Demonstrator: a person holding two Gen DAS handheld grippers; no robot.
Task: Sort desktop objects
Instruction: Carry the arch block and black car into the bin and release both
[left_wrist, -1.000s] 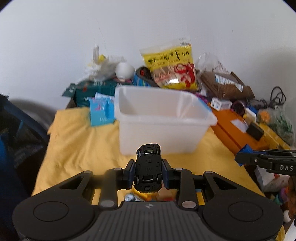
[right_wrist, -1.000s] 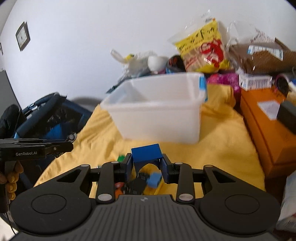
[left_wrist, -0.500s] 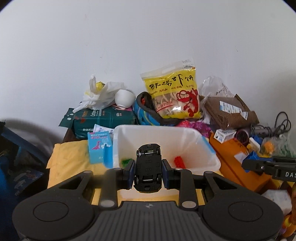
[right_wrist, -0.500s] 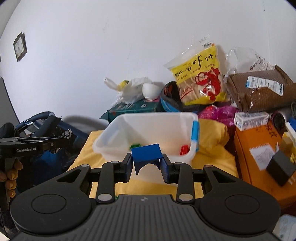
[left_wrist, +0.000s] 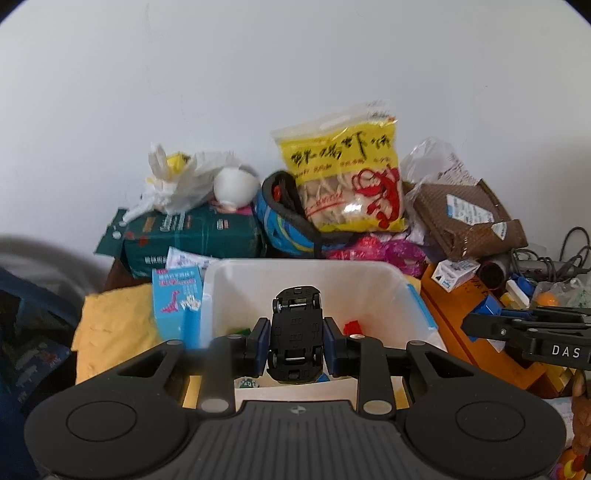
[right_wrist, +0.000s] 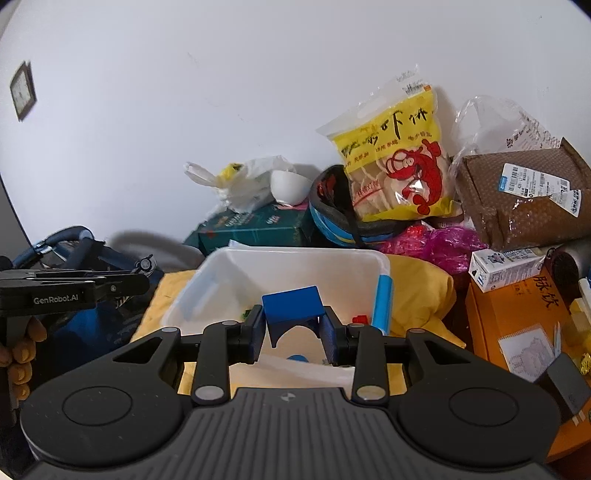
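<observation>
Left claw: the left gripper is clenched on a black toy car, underside facing the camera, nose toward 12 o'clock.
Right claw: the right gripper grasps a blue arch block, arch opening facing down.
Bin: a white plastic bin lies just beyond both claws at 12 o'clock; a red piece and a green piece lie inside.
Nearby: a light blue dinosaur box stands touching the bin's side at 10 o'clock in the left view; an orange box sits at 3 o'clock in the right view.
Far clutter: a yellow snack bag, a brown parcel, a dark green carton and a white plastic bag are piled against the wall at 12 o'clock.
Surface: a yellow cloth covers the table under the bin.
Room: plain white wall; a small framed picture hangs at 10 o'clock in the right view.
Car and block: each held above the bin's near rim.
</observation>
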